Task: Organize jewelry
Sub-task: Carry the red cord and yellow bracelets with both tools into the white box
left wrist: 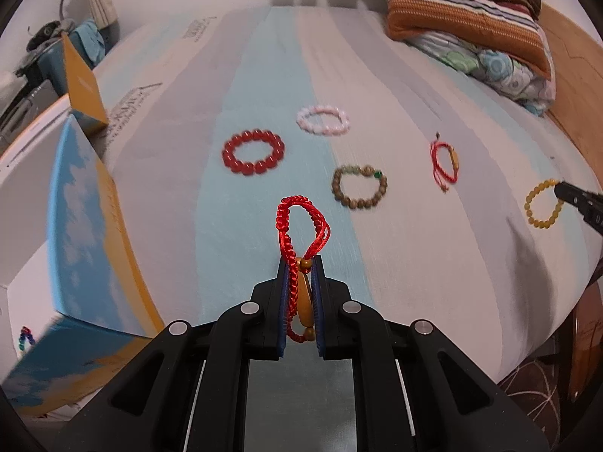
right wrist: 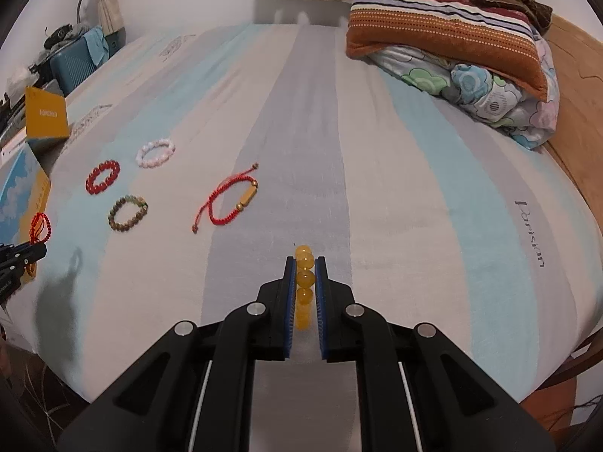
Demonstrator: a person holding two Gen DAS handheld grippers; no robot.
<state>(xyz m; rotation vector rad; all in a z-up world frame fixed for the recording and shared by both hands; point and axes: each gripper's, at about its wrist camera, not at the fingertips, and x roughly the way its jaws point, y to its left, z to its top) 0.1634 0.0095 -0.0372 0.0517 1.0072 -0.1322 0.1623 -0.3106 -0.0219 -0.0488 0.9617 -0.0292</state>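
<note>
My left gripper (left wrist: pixel 300 263) is shut on a red braided cord bracelet (left wrist: pixel 297 222) with a gold bead, held above the striped bed sheet (left wrist: pixel 395 245); it also shows in the right wrist view (right wrist: pixel 40 228). My right gripper (right wrist: pixel 305 261) is shut on a yellow bead bracelet (right wrist: pixel 304 278), also seen at the right in the left wrist view (left wrist: pixel 542 203). On the sheet lie a red bead bracelet (left wrist: pixel 252 152), a pink bead bracelet (left wrist: pixel 323 119), a brown bead bracelet (left wrist: pixel 358 186) and a thin red cord bracelet (left wrist: pixel 444 160).
An open blue and yellow box (left wrist: pixel 86 203) stands at the bed's left edge, with a small multicoloured bead item (left wrist: pixel 25 339) by it. Folded blankets and a striped pillow (left wrist: pixel 463 11) lie at the far right. A wooden headboard (right wrist: pixel 576 105) runs along the right.
</note>
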